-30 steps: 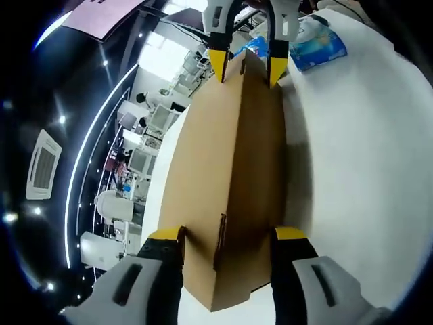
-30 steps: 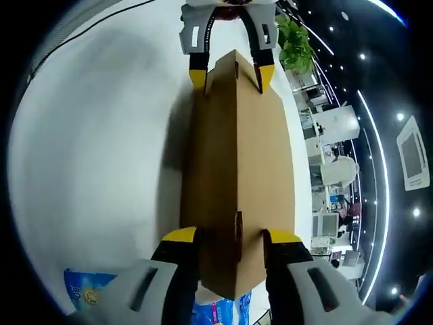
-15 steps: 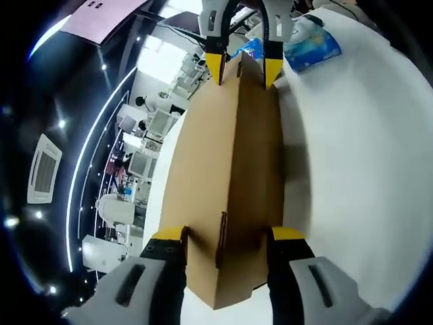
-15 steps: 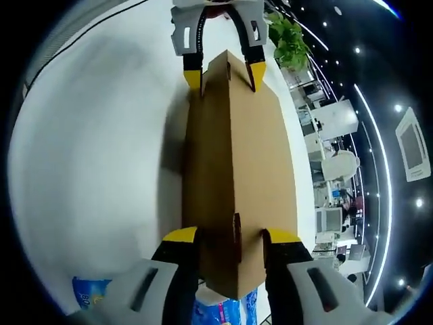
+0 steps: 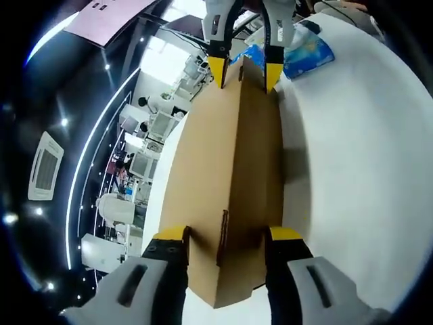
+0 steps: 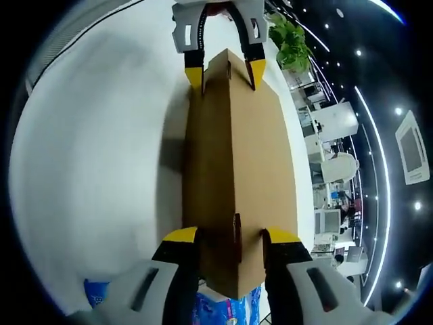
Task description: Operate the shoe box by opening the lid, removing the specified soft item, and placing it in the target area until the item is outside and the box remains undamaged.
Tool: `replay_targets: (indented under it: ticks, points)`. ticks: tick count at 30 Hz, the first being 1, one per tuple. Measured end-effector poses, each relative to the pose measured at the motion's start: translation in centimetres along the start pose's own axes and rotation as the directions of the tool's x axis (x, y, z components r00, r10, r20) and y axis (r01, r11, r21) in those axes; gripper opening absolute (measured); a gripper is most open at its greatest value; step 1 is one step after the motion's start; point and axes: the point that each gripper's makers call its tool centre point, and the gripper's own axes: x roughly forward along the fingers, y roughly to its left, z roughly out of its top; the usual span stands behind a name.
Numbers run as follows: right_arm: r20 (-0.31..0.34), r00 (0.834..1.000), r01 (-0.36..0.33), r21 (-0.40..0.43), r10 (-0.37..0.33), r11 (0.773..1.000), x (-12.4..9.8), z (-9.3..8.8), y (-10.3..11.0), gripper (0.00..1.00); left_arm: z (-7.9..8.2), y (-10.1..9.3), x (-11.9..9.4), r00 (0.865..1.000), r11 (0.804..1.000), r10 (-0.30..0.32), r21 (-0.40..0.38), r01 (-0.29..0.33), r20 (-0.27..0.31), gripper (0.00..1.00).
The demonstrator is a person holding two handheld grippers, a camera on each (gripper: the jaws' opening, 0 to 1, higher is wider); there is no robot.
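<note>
Left gripper view. Our left gripper (image 5: 225,237) has its fingers (image 5: 171,234) closed on the near end of the cardboard shoe box (image 5: 230,183), one on each side of the end panel. At the far end the right gripper (image 5: 243,68) clamps the box the same way. The box is tilted, with a long edge running down the middle of the view, over the white tabletop (image 5: 352,169). A blue soft pack (image 5: 304,54) lies on the tabletop beyond the far end. Against half a second ago the box sits almost identically between the fingers; the far gripper and the blue pack have drifted only slightly, most likely our own hand moving.

Right gripper view. The right gripper (image 6: 222,237) grips its end of the shoe box (image 6: 233,156); the left gripper (image 6: 220,71) holds the opposite end. The blue soft pack (image 6: 223,308) peeks out at the near edge of the tabletop (image 6: 88,156), showing a little more than before.

Reading: little has changed. We judge the box is being carried or turned, lid shut, as far as we can tell. Opening has not begun, and the item inside is hidden from us.
</note>
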Motion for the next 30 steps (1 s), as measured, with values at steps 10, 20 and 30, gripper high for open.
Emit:
replay_targets:
  ticks: [10, 20, 30]
  points:
    - [0.031, 0.999, -0.014, 0.001, 0.014, 1.000, -1.8, 0.5, 1.7, 0.34, 0.3, -1.3, -1.5, 1.000, 1.000, -0.007, -0.006, 0.007, -0.025, 0.41]
    - [0.042, 0.999, -0.023, 0.001, 0.023, 1.000, -3.6, 0.9, 3.2, 0.34, 1.0, -2.6, -3.0, 0.999, 1.000, -0.012, 0.004, 0.012, -0.050, 0.41]
    - [0.053, 0.998, -0.029, 0.005, 0.029, 1.000, -4.6, 1.7, 4.2, 0.34, 1.6, -3.6, -5.1, 0.998, 1.000, -0.005, -0.011, 0.004, -0.067, 0.41]
